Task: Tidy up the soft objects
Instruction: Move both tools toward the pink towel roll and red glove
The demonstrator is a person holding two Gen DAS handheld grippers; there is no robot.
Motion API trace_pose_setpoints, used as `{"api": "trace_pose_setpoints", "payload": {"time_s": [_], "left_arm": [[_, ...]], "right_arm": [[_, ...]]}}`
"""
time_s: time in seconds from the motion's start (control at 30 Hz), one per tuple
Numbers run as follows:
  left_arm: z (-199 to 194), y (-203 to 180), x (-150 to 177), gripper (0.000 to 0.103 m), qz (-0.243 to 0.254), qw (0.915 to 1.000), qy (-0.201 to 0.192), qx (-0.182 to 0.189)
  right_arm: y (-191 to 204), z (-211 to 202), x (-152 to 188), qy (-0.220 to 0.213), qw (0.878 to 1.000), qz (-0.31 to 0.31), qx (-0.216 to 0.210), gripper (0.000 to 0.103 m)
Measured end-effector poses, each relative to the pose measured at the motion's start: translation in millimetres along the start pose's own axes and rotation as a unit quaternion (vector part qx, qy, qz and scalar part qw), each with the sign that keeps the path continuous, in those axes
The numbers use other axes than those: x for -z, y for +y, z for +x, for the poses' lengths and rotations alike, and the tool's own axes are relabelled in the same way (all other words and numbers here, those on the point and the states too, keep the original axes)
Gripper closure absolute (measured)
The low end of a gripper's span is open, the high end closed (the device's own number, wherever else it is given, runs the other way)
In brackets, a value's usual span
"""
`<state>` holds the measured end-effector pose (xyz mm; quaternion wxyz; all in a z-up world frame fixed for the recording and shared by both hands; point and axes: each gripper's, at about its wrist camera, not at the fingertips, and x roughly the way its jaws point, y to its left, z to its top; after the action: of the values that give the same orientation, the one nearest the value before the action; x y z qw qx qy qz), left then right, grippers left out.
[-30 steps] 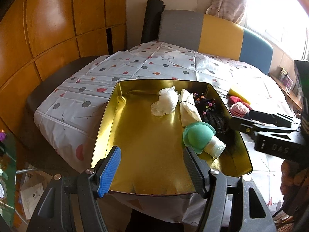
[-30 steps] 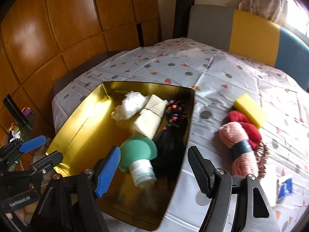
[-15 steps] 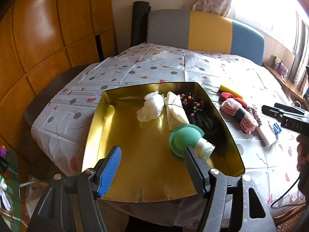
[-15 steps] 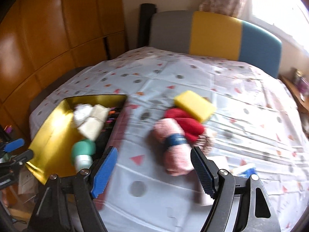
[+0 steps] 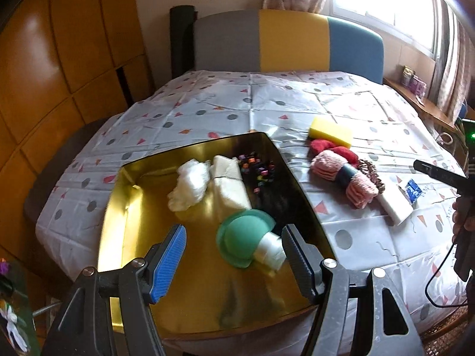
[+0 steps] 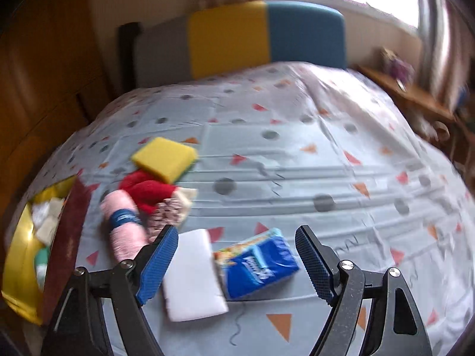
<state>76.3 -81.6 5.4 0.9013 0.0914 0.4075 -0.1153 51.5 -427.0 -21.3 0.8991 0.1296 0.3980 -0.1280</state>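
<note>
A bed (image 5: pixel 267 103) covered with a pale sheet printed in grey dots and red triangles fills the room, with a grey, yellow and blue headboard (image 5: pixel 285 41) at the far end and wooden panelling (image 5: pixel 59 59) on the left.

A gold tray (image 5: pixel 124 207) sits at the near left of the bed. Inside it lie a white fluffy wad (image 5: pixel 190 184), a cream folded cloth (image 5: pixel 228 184), a dark item with coloured beads (image 5: pixel 258 172) and a green-capped bottle (image 5: pixel 246 240) on its side.

On the sheet to the right of the tray: a yellow sponge (image 6: pixel 164 157) farthest, a red cloth (image 6: pixel 145 191) touching it, a pink rolled towel (image 6: pixel 124 228) with a blue band just beside the red cloth, then a white block (image 6: pixel 193 276) and a blue tissue pack (image 6: pixel 258 264) nearest.

The left gripper (image 5: pixel 234 261) hangs above the near part of the tray, jaws wide apart, gripping nothing; the bottle shows between its fingers but is not touched.

The right gripper (image 6: pixel 237 264) is above the white block and the tissue pack, its jaws opening, nothing pressed between the pads. That view is blurred. In the left view a hand (image 5: pixel 463 216) carries this tool at the right edge.
</note>
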Motion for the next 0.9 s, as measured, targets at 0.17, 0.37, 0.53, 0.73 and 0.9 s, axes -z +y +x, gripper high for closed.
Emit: {"api": "trace_pose_setpoints", "payload": {"time_s": [0.17,0.37,0.53,0.73,0.9], "left_arm": [[10,-22,-19,0.035,0.012,0.9997,0.001,0.02],[19,-52,-48,0.035,0.027,0.9975,0.0,0.066],[41,-78,-82,0.035,0.025,0.9949,0.017,0.096],[93,-107,-118,0.034,0.02,0.9926,0.056,0.105],[134,-126,-134,0.023,-0.019,0.9836,0.105,0.146]], "right_arm": [[-10,-4,-3,-0.005,1.0,0.03,-0.002,0.019],[-12,-3,-4,-0.001,0.999,0.047,0.0,0.019],[-17,-7,-5,-0.004,0.998,0.063,-0.003,0.019],[-19,-8,-7,-0.004,0.997,0.073,-0.009,0.016],[-24,-6,-8,0.002,0.996,0.086,-0.019,0.016]]}}
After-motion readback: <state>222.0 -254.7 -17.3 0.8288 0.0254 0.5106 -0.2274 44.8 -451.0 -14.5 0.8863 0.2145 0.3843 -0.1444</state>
